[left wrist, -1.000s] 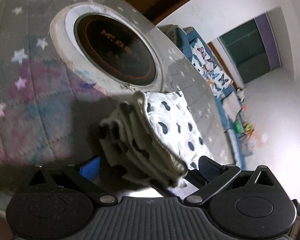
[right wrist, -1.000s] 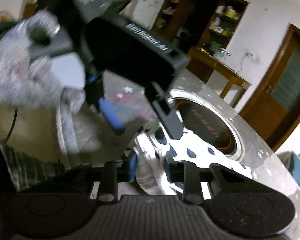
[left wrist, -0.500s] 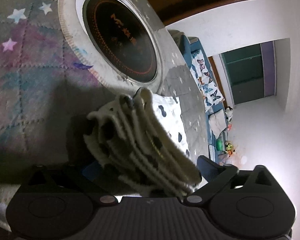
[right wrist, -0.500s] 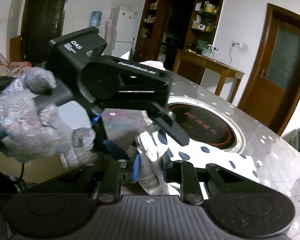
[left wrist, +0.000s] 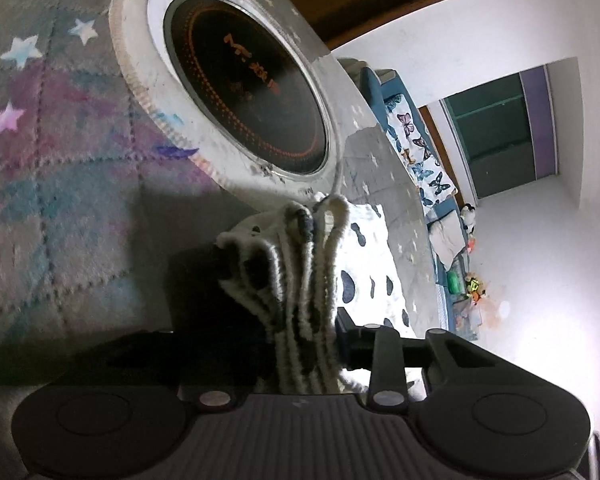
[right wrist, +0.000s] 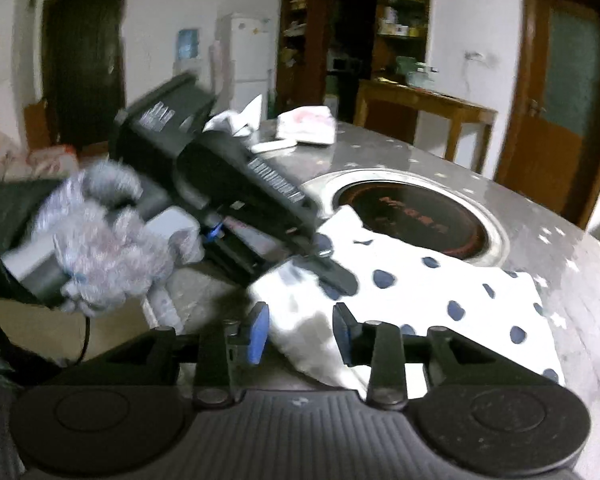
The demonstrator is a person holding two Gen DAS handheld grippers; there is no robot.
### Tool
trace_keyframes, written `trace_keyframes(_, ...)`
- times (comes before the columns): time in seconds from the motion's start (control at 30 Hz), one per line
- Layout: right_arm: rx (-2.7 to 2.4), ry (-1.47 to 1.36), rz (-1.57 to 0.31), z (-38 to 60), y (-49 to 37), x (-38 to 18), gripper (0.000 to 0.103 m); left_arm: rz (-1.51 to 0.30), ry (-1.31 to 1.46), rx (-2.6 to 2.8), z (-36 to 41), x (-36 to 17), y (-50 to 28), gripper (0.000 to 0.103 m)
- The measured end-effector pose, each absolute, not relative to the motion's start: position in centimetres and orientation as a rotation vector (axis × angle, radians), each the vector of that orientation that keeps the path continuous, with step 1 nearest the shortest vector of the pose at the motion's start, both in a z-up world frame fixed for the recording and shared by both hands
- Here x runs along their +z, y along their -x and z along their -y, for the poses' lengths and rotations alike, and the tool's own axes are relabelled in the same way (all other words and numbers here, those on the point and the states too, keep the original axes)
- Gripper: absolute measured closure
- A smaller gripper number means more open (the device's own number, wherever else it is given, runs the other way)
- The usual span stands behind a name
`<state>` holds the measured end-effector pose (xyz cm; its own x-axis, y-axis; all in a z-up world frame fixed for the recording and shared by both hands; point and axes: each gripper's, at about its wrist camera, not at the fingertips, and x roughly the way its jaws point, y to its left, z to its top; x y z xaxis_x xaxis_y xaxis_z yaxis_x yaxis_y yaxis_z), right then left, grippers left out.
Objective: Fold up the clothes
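- Left gripper point(left wrist: 304, 344) jaws closing on the bunched edge of the white cloth with dark blue spots point(left wrist: 300, 280); stacked folds sit between the fingers, and they look pinched.
- Right gripper point(right wrist: 302, 330) jaws opening; blue-padded fingers point(right wrist: 258, 330) stand apart with a fold of the same cloth between them, and the pads look clear of the fabric.
- Cloth position: near end lifted and gathered at the two grippers, far end lying flat on the grey star-print table cover point(left wrist: 60, 200), just beside the round black inset cooktop point(left wrist: 248, 100).
- Person's hand in a grey knit glove point(right wrist: 104, 236) holds the left tool, seen at left in the right wrist view; that area is blurred.
- Progress, my read: cloth already doubled into several layers at the near edge, so folding is partway done. Grip looks to be passing from right to left.
- Left to do: fold the flat far part, square it up, set it down.
- Pale cloths point(right wrist: 306, 130) at the far table end may be other items; cannot tell.
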<state>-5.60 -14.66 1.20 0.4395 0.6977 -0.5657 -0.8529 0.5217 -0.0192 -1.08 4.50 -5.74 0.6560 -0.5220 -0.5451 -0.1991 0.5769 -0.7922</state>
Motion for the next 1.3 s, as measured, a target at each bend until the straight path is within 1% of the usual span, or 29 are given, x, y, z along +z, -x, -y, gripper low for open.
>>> trace_keyframes(0.23,0.815,0.189,-0.592,17.0,-1.3,2.6,0.067,-0.862,0.957,-0.241,-4.8,-6.1,0.9,0.067)
trace_keyframes(0.3,0.783,0.175,-0.616,16.7,-3.6,2.1,0.067,-0.861,0.949,-0.247,-4.8,-6.1,0.9,0.066)
trace_keyframes(0.37,0.771,0.175,-0.643,16.1,-5.4,1.5,0.064,-0.863,0.953,-0.253,-4.8,-6.2,0.9,0.066)
trace_keyframes(0.57,0.741,0.212,-0.716,13.5,-10.1,-0.9,0.063,-0.867,0.941,-0.266,-4.9,-6.2,0.9,0.066)
trace_keyframes(0.67,0.677,0.227,-0.743,13.3,-12.0,-1.9,0.058,-0.865,0.92,-0.272,-4.7,-6.1,0.9,0.066)
trace_keyframes(0.77,0.613,0.194,-0.747,14.4,-13.6,-2.2,0.057,-0.865,0.915,-0.278,-4.7,-6.1,0.9,0.066)
trace_keyframes(1.0,0.555,0.081,-0.762,19.5,-13.0,-1.4,0.054,-0.876,0.912,-0.278,-5.0,-6.1,0.6,0.066)
trace_keyframes(1.1,0.544,0.039,-0.79,21.6,-11.9,-1.8,0.053,-0.88,0.905,-0.274,-5.0,-5.9,0.4,0.066)
trace_keyframes(1.3,0.56,-0.048,-0.807,23.8,-9.1,-2.9,0.054,-0.891,0.862,-0.256,-4.9,-5.5,0.0,0.066)
